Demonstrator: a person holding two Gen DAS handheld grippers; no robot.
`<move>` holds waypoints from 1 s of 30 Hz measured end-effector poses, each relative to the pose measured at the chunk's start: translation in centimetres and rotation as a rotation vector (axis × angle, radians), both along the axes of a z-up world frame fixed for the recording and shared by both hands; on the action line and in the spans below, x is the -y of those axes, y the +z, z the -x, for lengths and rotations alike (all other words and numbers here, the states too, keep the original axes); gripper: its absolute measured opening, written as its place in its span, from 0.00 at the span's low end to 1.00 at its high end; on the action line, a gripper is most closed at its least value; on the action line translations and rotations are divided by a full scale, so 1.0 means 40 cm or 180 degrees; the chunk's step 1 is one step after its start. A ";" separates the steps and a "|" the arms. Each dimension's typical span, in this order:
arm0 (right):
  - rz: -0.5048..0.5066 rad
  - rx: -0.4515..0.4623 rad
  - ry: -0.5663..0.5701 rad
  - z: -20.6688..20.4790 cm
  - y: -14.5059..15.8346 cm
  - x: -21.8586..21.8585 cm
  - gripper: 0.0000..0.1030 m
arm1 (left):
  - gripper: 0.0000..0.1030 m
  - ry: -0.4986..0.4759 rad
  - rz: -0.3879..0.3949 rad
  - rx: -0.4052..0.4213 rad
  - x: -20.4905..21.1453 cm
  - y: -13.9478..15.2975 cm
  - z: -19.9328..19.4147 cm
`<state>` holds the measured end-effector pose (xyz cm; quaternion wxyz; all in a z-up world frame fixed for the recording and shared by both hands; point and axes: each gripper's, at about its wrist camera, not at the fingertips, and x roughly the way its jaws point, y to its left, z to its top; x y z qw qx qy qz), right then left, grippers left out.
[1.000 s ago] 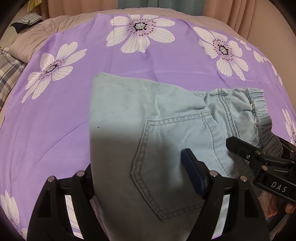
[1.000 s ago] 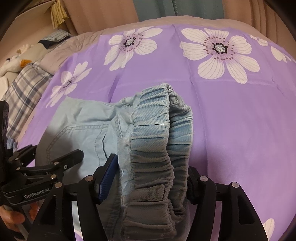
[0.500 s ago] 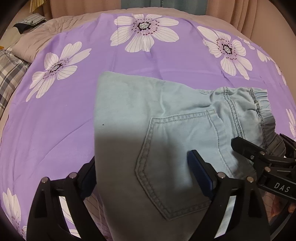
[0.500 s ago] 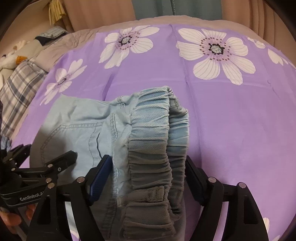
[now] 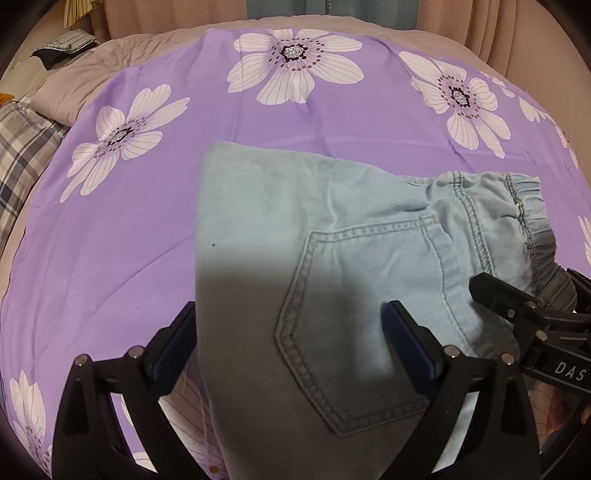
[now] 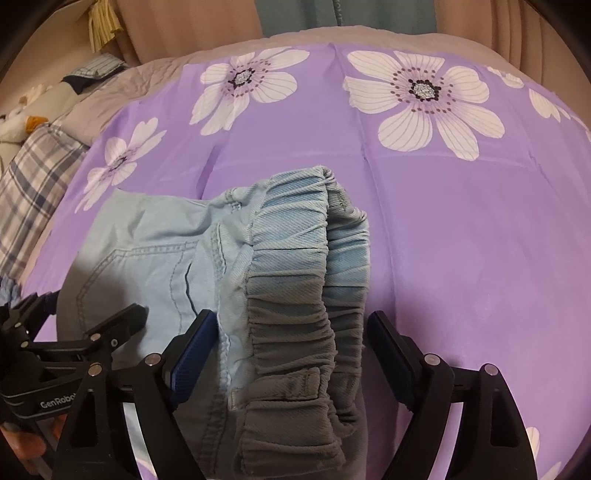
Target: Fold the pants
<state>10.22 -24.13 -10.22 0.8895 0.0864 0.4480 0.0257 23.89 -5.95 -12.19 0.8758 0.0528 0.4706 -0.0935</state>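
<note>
Light blue denim pants (image 5: 325, 236) lie folded on a purple flowered bedspread (image 5: 129, 240), back pocket (image 5: 354, 306) up, elastic waistband (image 6: 306, 280) at the right. My left gripper (image 5: 291, 354) is open, its fingers apart on either side of the near edge of the pants by the pocket. My right gripper (image 6: 291, 350) is open, its fingers on either side of the bunched waistband. Each gripper shows in the other's view: the right one at the right edge of the left wrist view (image 5: 524, 314), the left one at the left edge of the right wrist view (image 6: 85, 336).
A plaid cloth (image 6: 29, 184) and a grey quilt (image 5: 81, 77) lie at the bed's left side. Curtains (image 6: 332, 18) hang behind the bed. The purple bedspread stretches beyond and to the right of the pants.
Both grippers' fingers have spread wider apart over the last second and have drawn back slightly. The pants lie as before.
</note>
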 end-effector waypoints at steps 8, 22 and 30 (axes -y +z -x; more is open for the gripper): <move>-0.0062 -0.0030 -0.0031 0.016 0.001 0.008 0.80 | 0.95 0.0009 0.0017 -0.0026 -0.011 0.001 0.020; -0.0104 -0.0089 -0.0084 0.075 0.001 0.005 0.80 | 0.95 0.0088 0.0133 -0.0103 -0.051 0.001 0.093; -0.0148 -0.0102 -0.0120 0.099 0.005 0.007 0.80 | 0.95 0.0024 0.0079 -0.0102 -0.054 0.004 0.123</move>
